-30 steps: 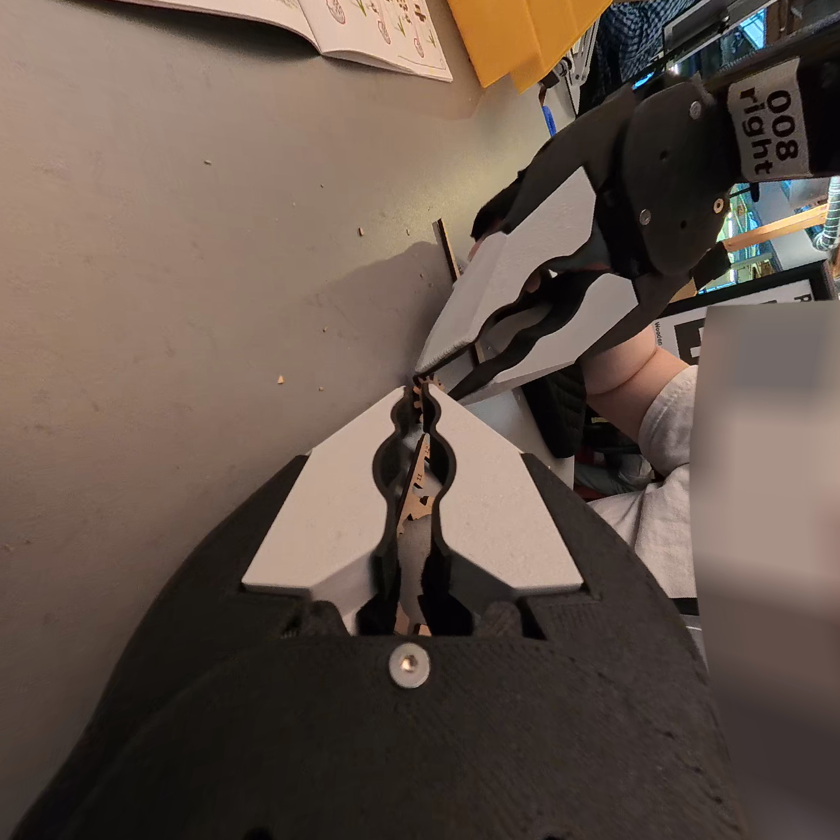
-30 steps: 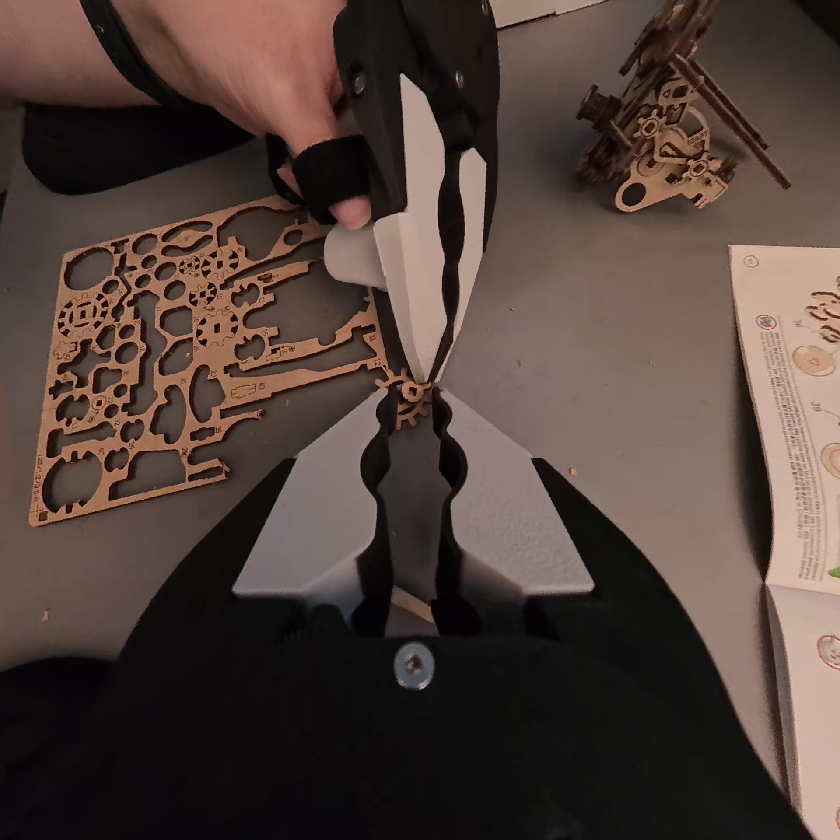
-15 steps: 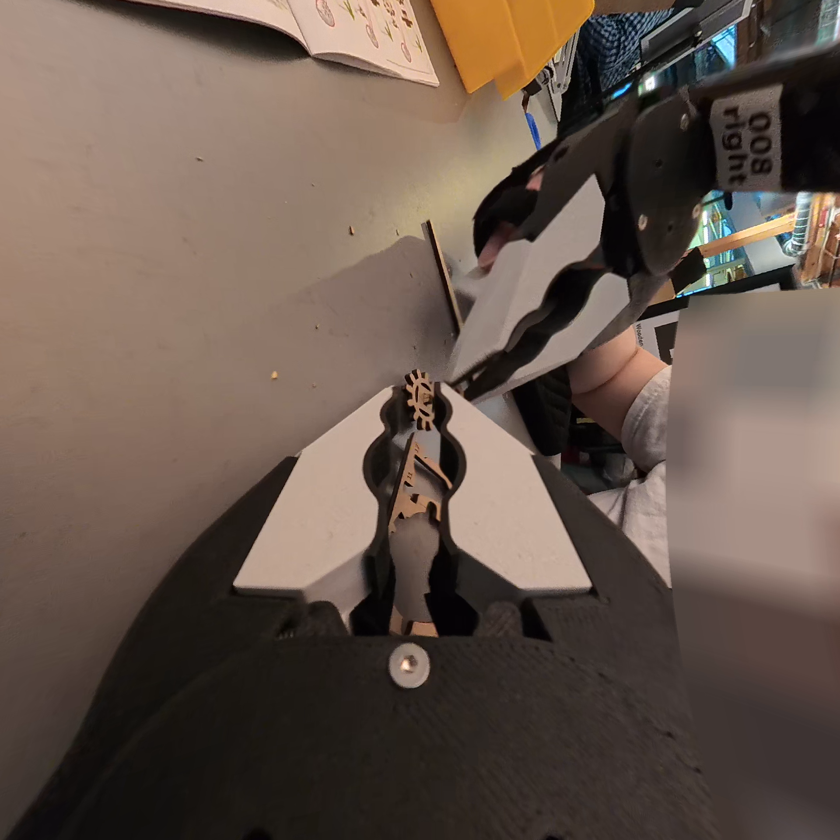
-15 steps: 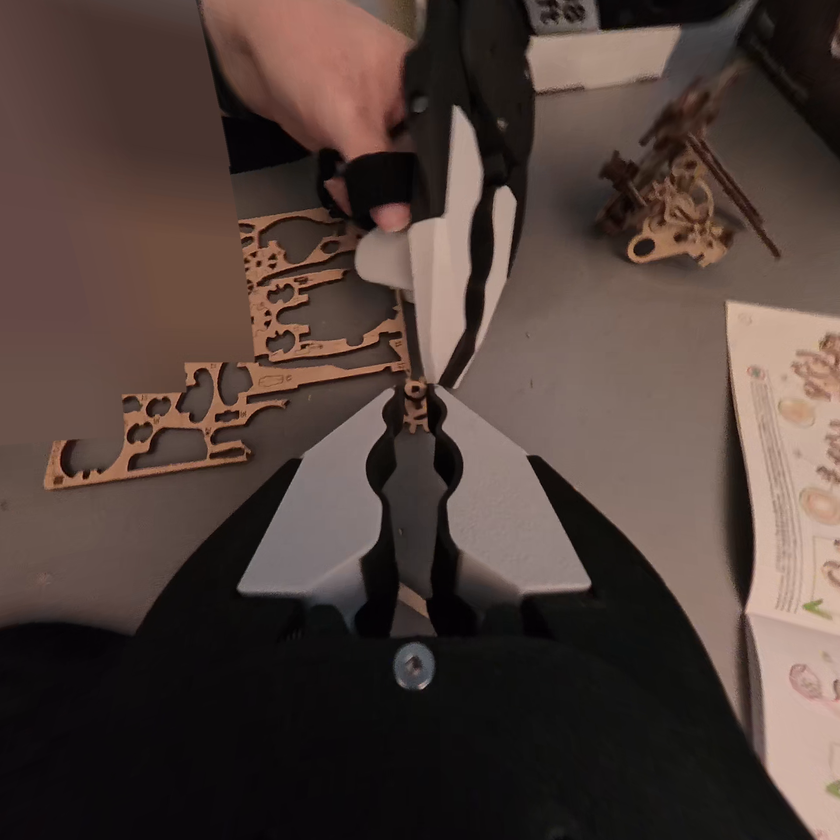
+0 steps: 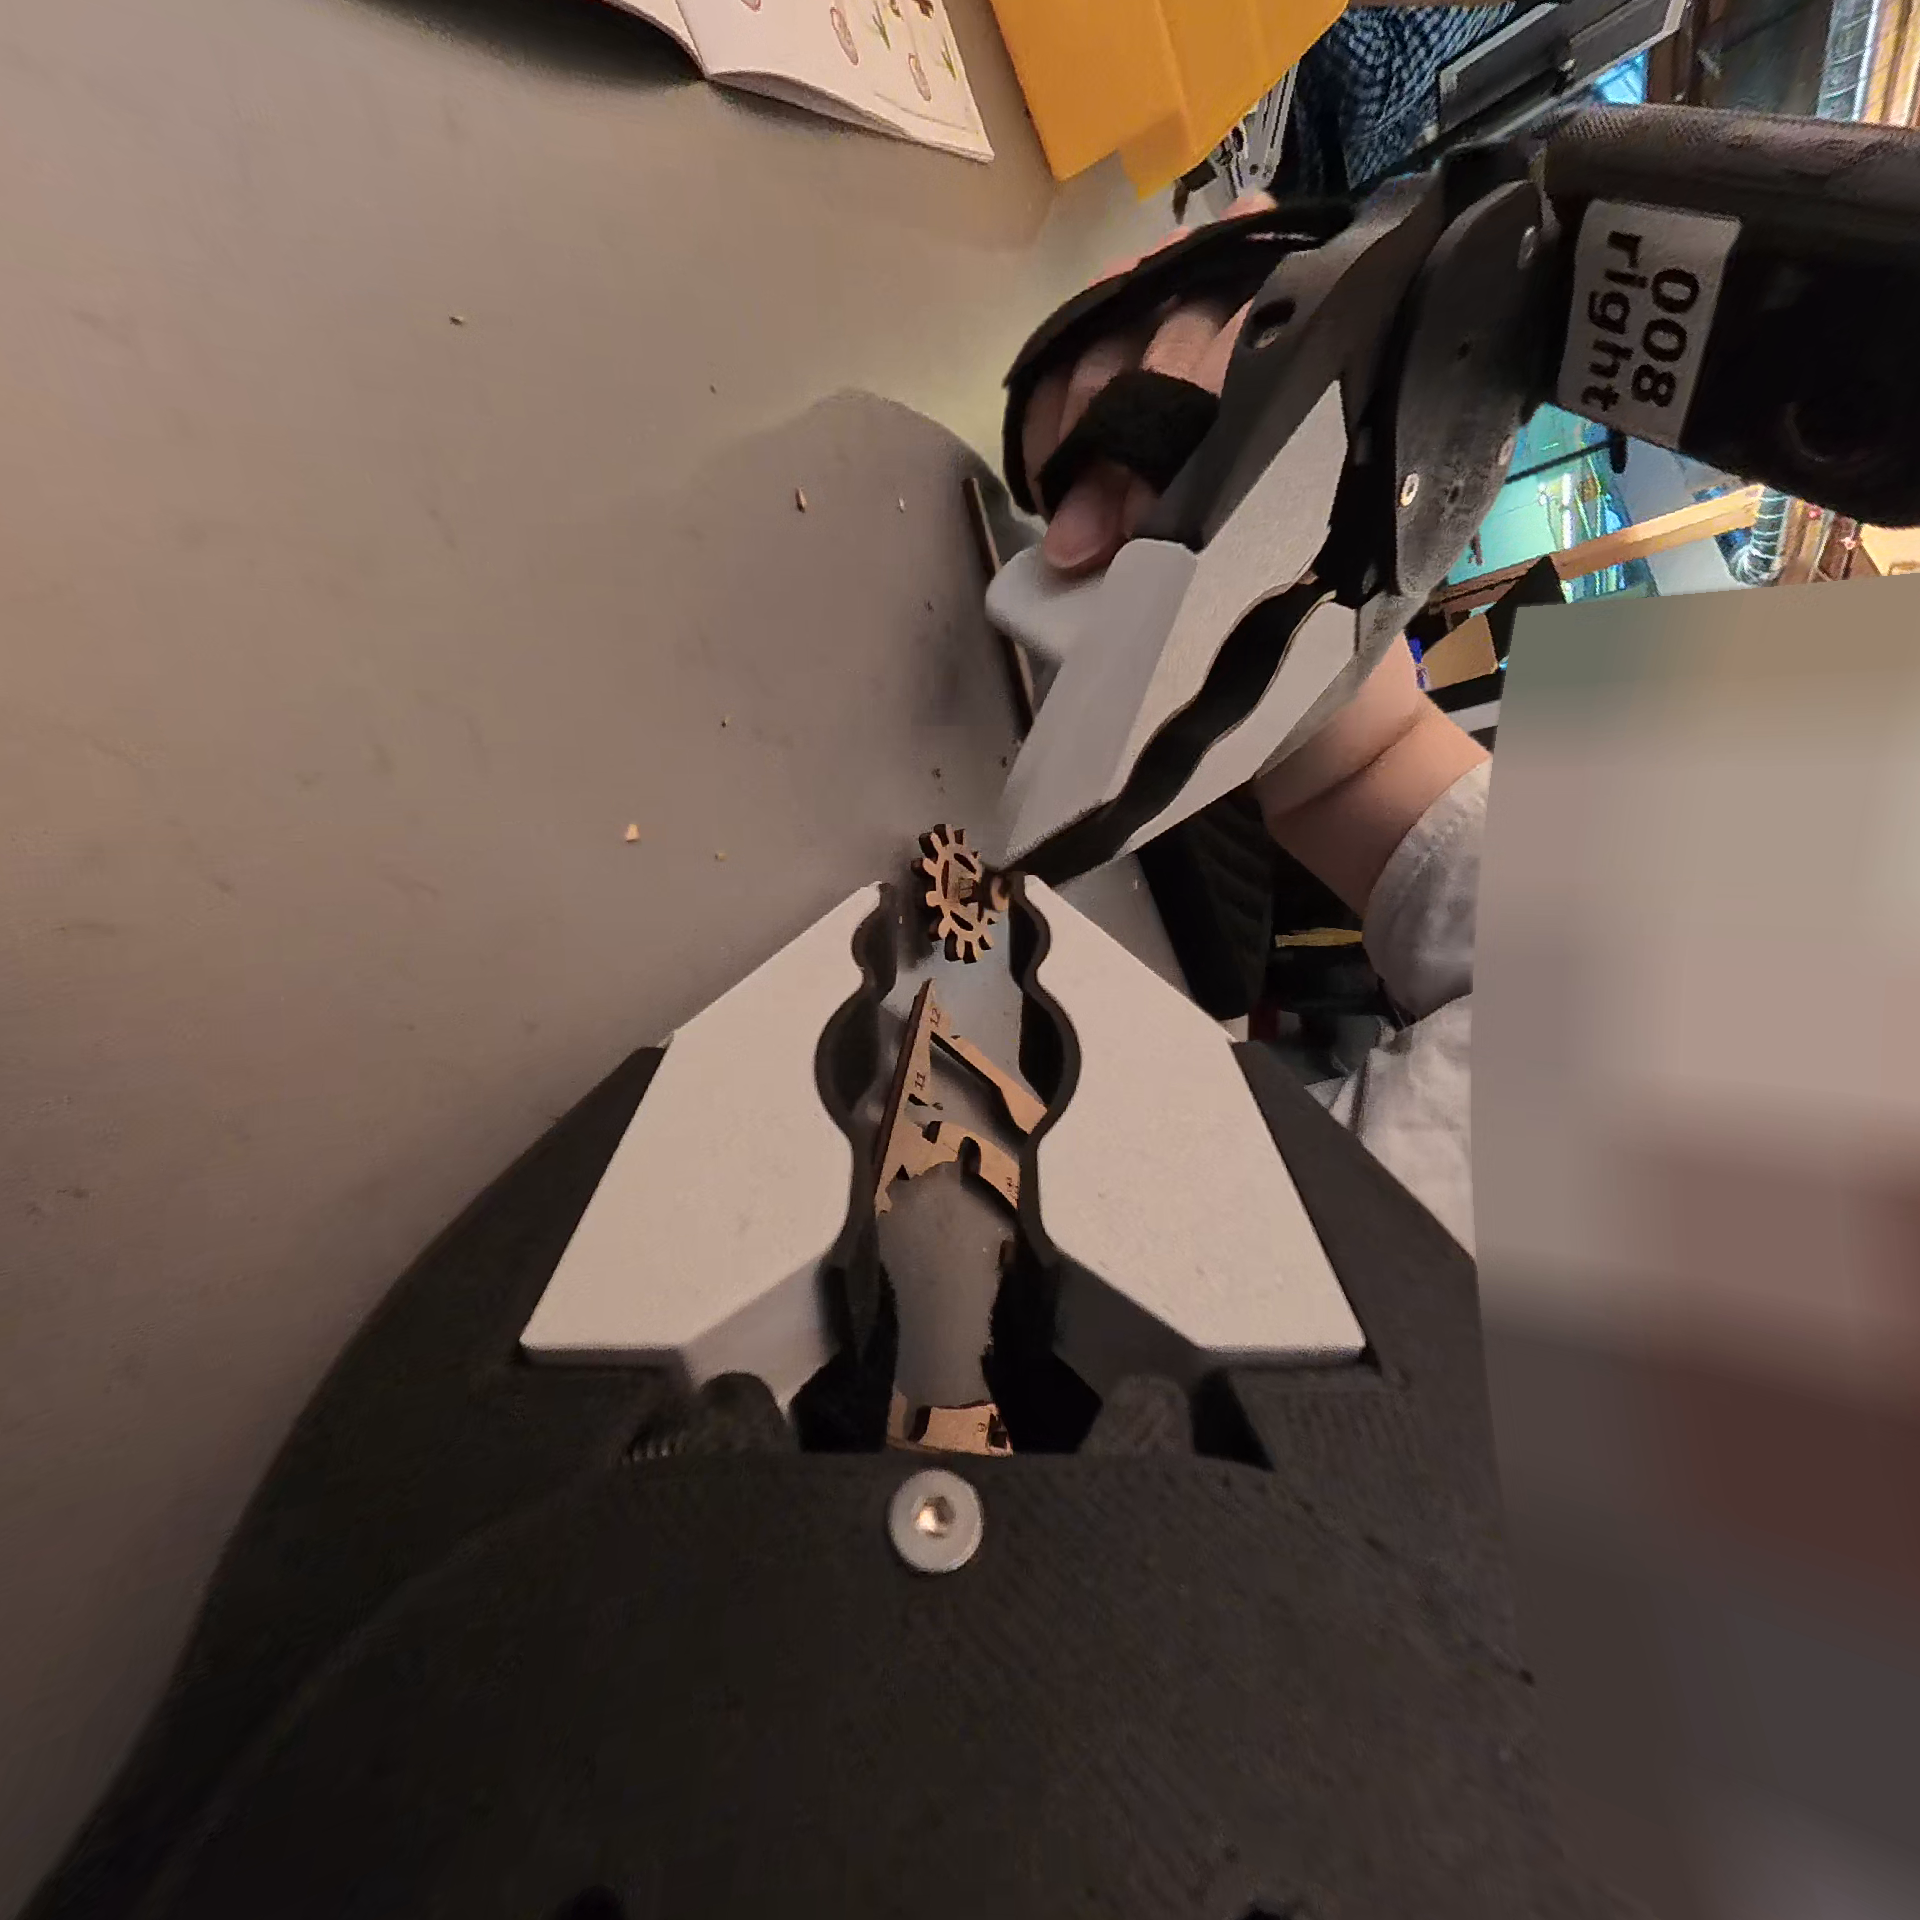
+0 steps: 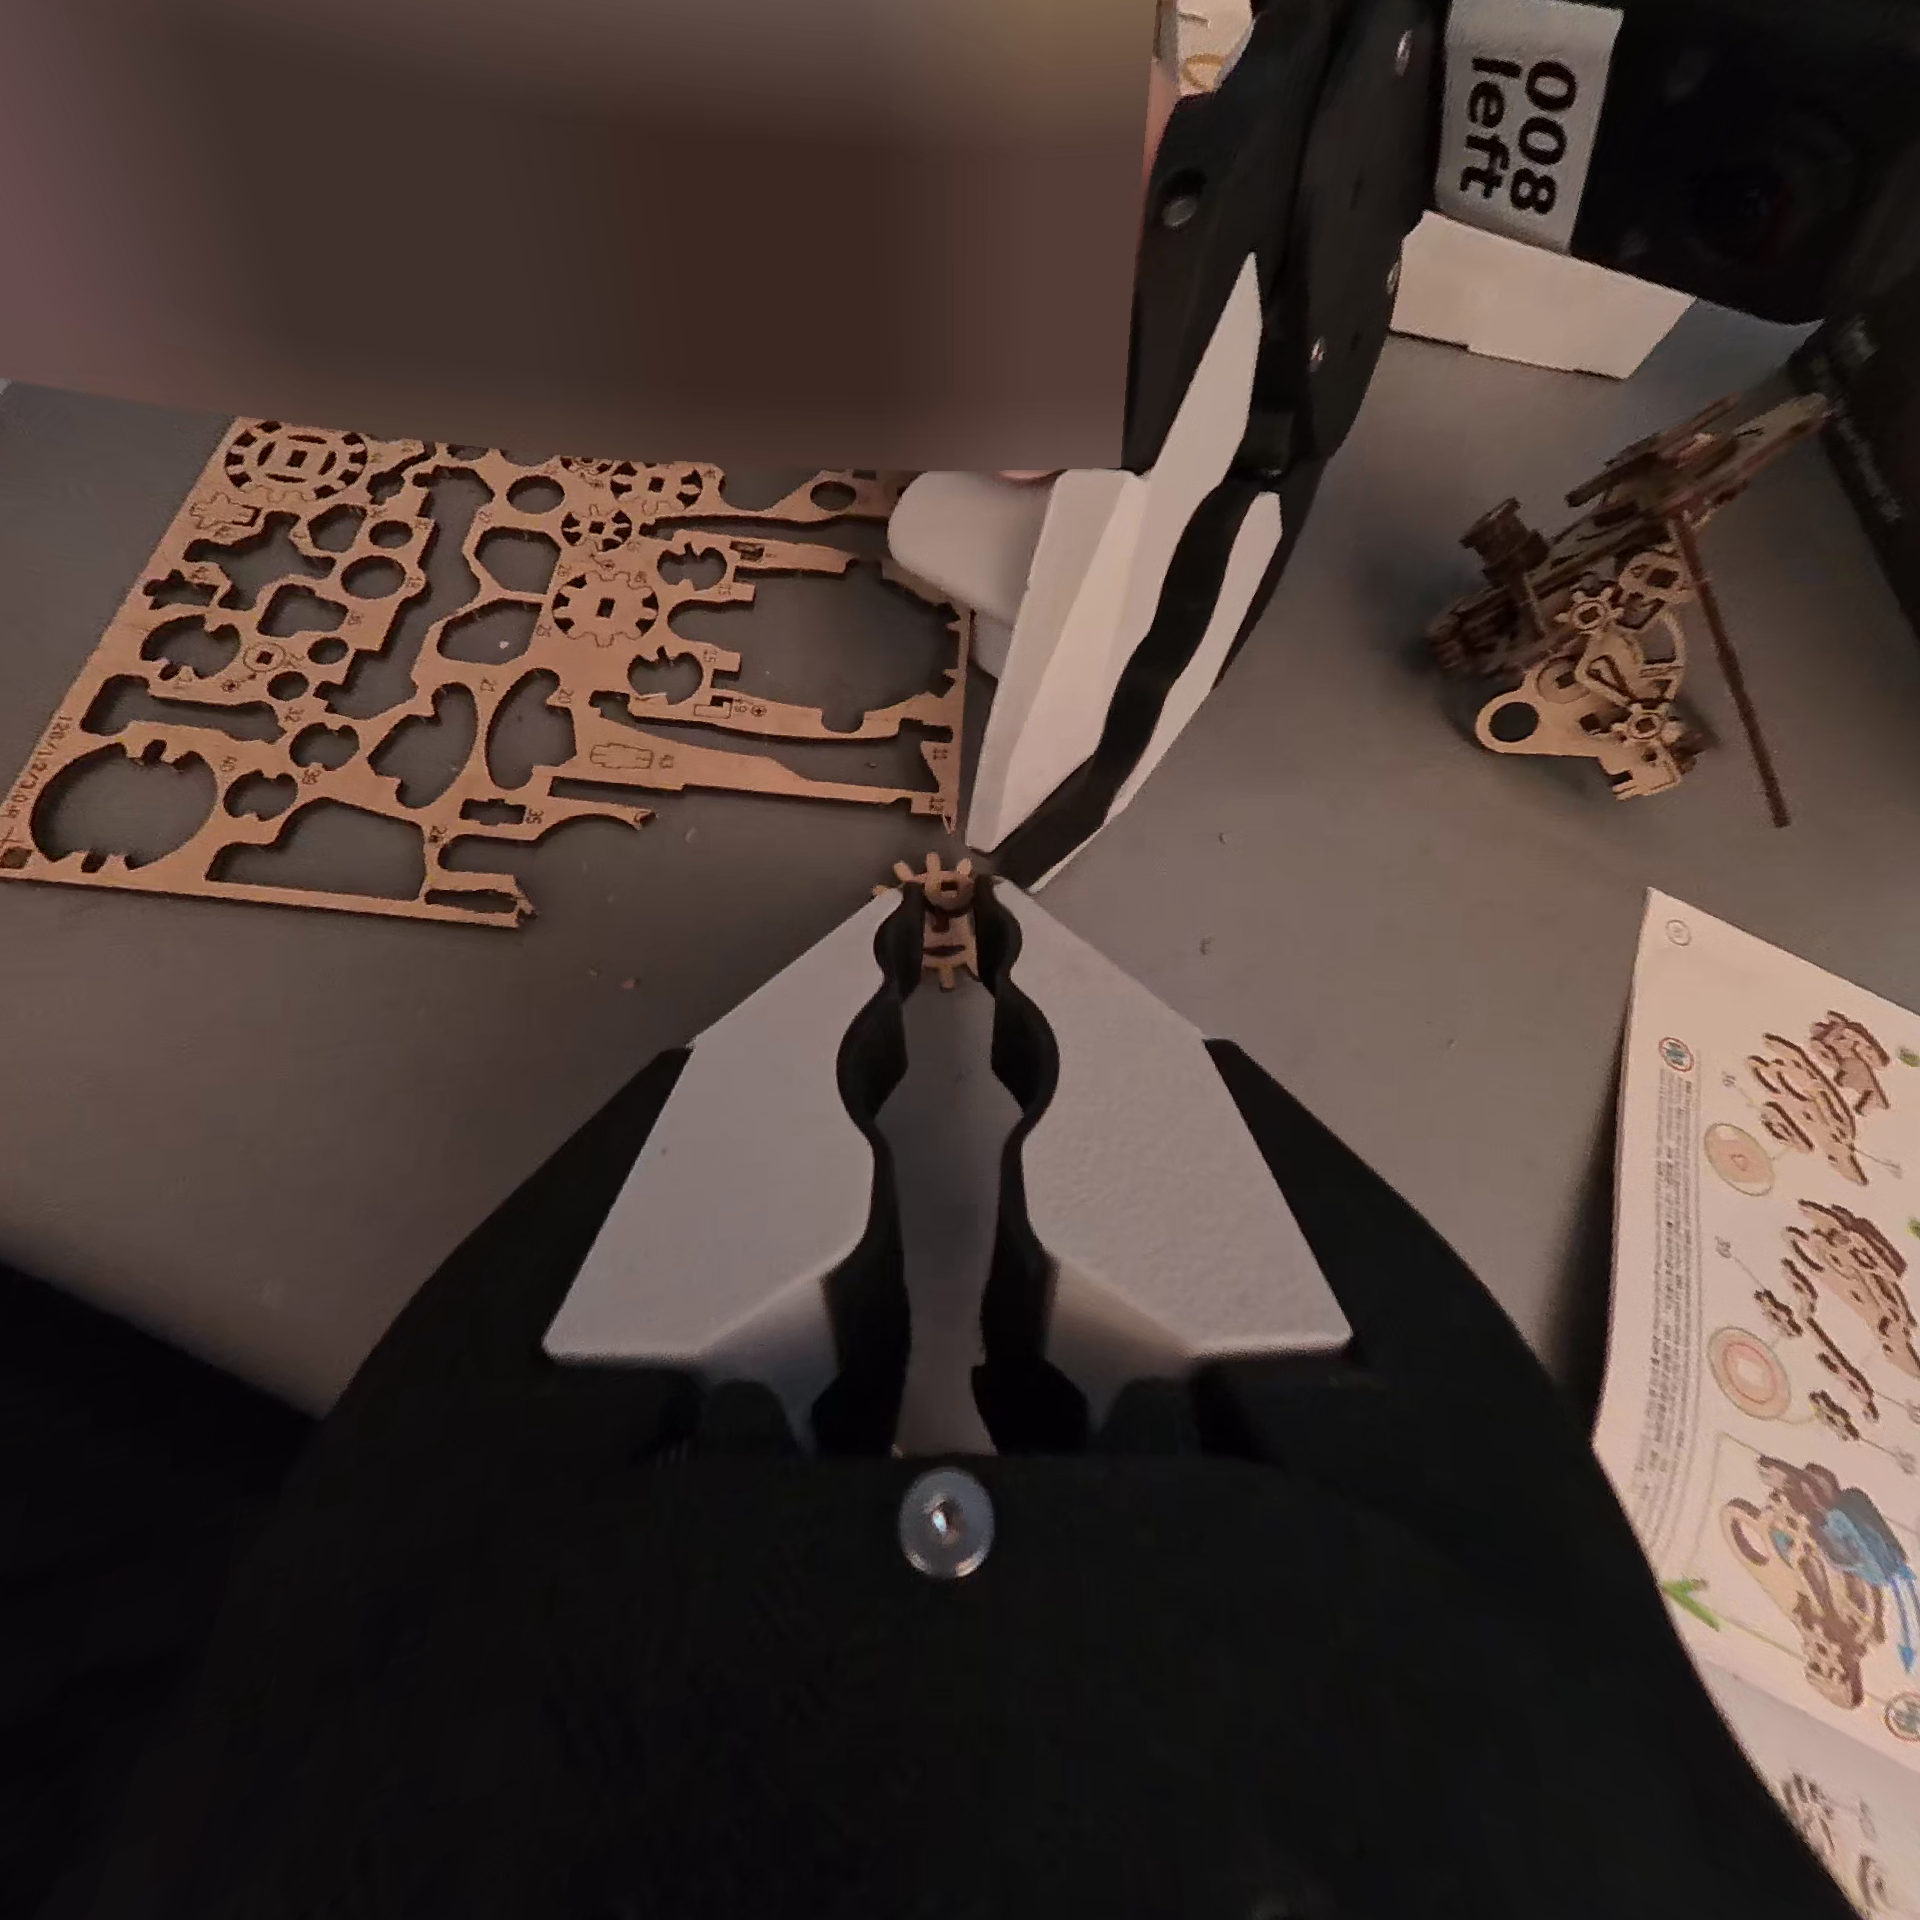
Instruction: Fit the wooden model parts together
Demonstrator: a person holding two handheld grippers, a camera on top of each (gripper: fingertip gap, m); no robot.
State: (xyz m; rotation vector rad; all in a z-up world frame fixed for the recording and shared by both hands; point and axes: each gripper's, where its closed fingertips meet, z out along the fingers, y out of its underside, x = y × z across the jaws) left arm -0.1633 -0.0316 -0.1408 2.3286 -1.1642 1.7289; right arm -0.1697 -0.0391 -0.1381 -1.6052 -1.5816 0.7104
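The punched-out sheet (image 6: 312, 675) lies flat at the left of the surface (image 6: 1299, 935), within reach as the part supply. The gear (image 6: 943, 925) is held in the air over the middle, where both sets of tips meet; this probably lets one tool steady it while the other takes or turns it. The part-built model (image 6: 1579, 644) stands well apart at the right rear, and the booklet (image 6: 1766, 1247) lies open at the right edge (for reference during fitting). Left tongs (image 5: 951, 904): tips stand a narrow gap apart with the gear in that gap, its face turned toward the camera. Whether the pads press on it cannot be told. Right tongs (image 6: 943, 909): closed down to a narrow gap and pinching the gear at the very tips, with its teeth projecting above and below the pads. In the left wrist view their tip meets the gear at its rim. Judged step: handover or reorientation of the gear, with fitting to the model not yet begun.
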